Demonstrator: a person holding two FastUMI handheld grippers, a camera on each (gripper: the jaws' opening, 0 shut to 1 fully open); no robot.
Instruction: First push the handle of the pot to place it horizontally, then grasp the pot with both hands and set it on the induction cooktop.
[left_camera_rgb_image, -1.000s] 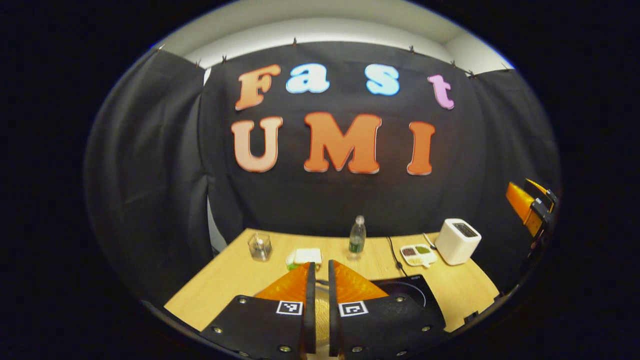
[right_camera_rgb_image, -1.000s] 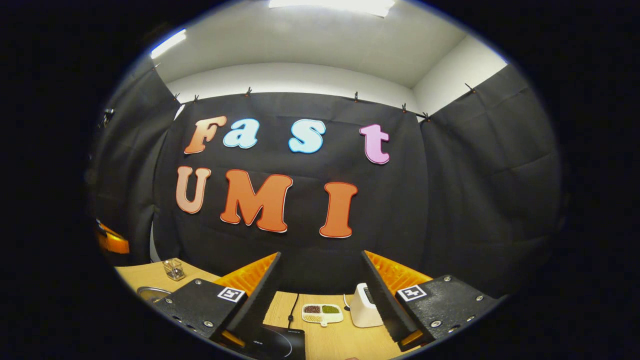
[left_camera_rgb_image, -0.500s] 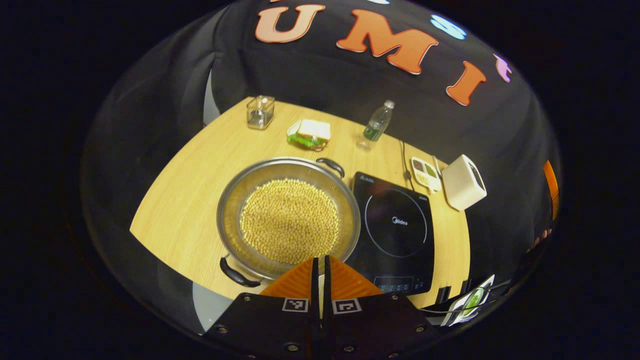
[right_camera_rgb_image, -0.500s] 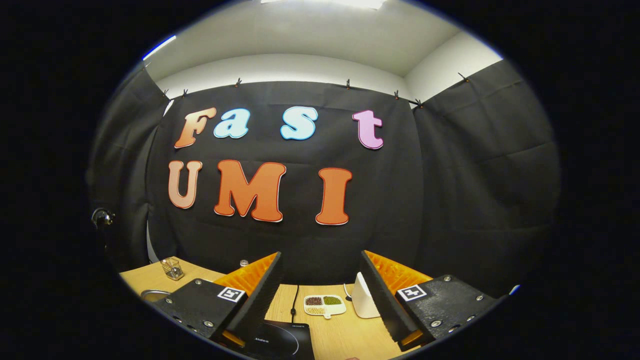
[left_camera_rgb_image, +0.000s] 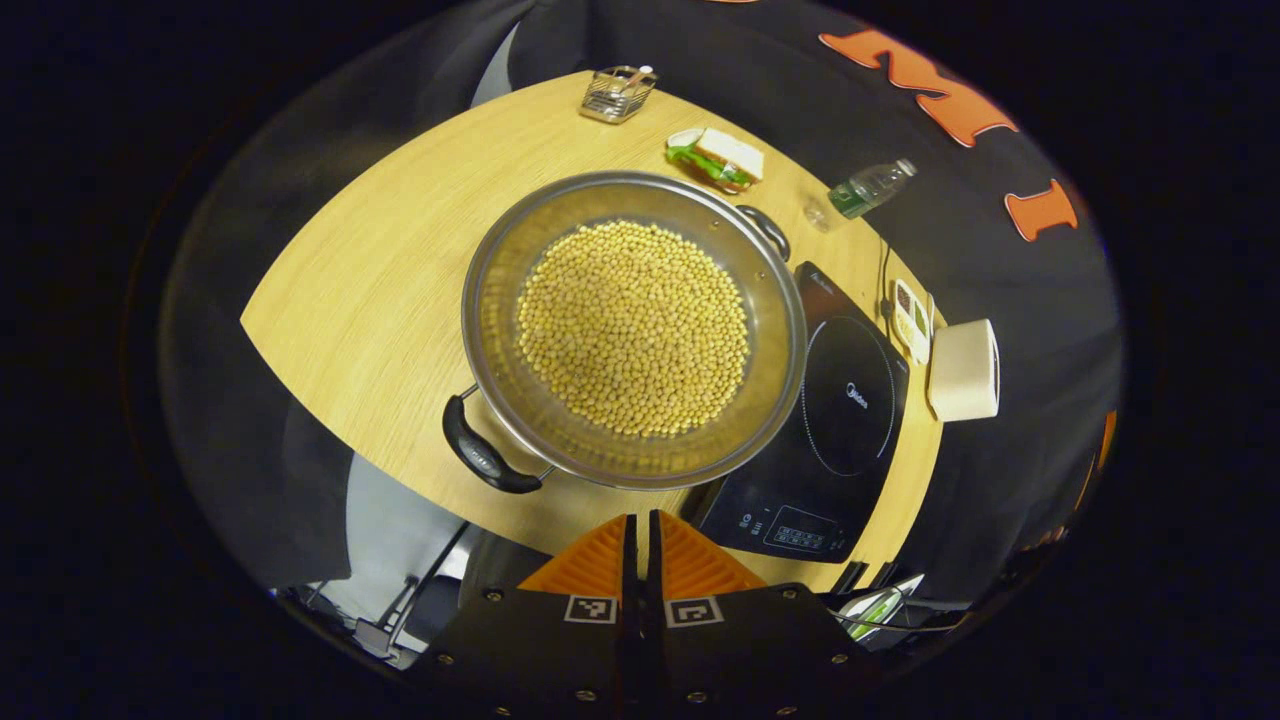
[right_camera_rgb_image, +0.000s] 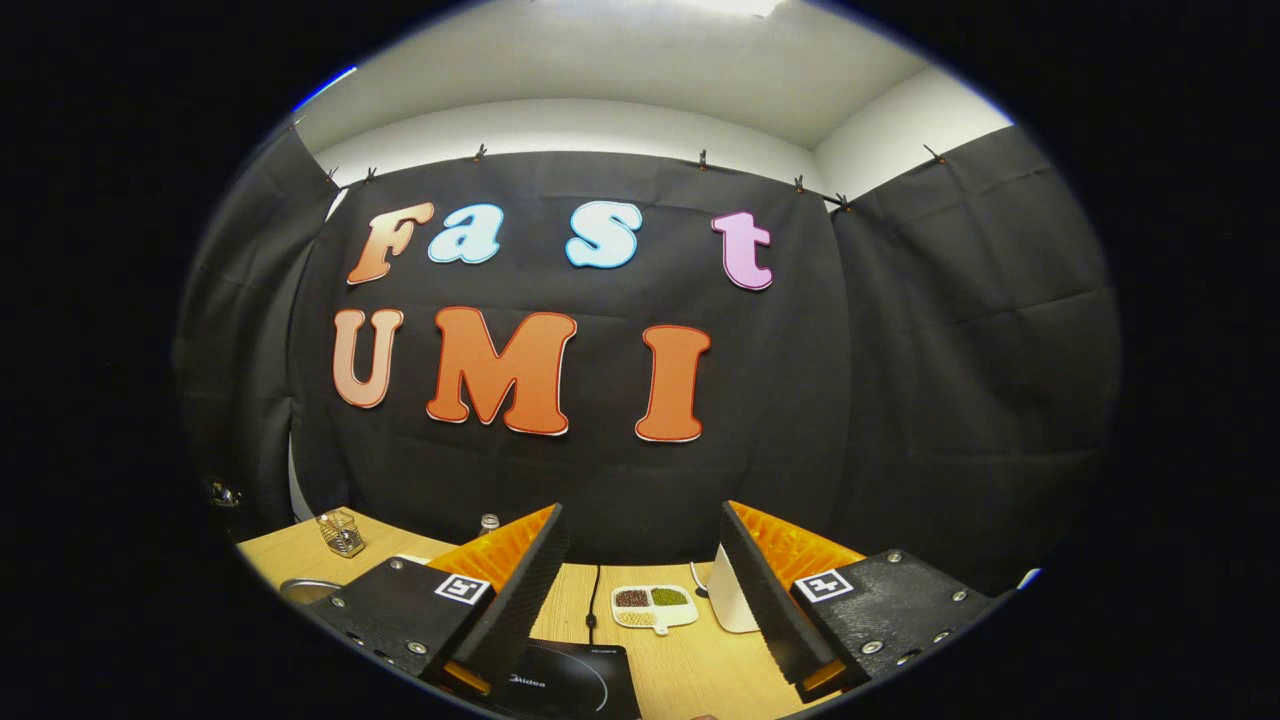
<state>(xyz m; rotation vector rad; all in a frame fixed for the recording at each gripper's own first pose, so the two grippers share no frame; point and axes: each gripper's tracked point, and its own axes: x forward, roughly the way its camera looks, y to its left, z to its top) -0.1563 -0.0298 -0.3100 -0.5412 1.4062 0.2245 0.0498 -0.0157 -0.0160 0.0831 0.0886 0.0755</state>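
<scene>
A: Which step is in hand?

B: The first, I judge. The pot (left_camera_rgb_image: 634, 330), full of pale beans, sits on the table (left_camera_rgb_image: 350, 300) just beside the induction cooktop (left_camera_rgb_image: 830, 420), its rim overlapping the cooktop's near side in the left gripper view. Its two handles lie on a slant: the near handle (left_camera_rgb_image: 482, 455) points toward the table's front edge, the far handle (left_camera_rgb_image: 765, 230) toward the back. Nothing touches either one.

A: And the grippers?

B: The left hand-held gripper (left_camera_rgb_image: 640, 545) hovers above the front edge with its fingers pressed together, holding nothing. The right hand-held gripper (right_camera_rgb_image: 640, 590) stands wide apart, empty, aimed level over the right part of the table.

A: So the next move?

B: Likely bringing the closed left fingers down beside the near handle and nudging it sideways, turning the pot until the handles line up across.

A: Room?

B: The near handle sits close to the front edge, so a push should run along it, not outward. A sandwich (left_camera_rgb_image: 715, 158) and bottle (left_camera_rgb_image: 865, 190) stand near the back.
</scene>
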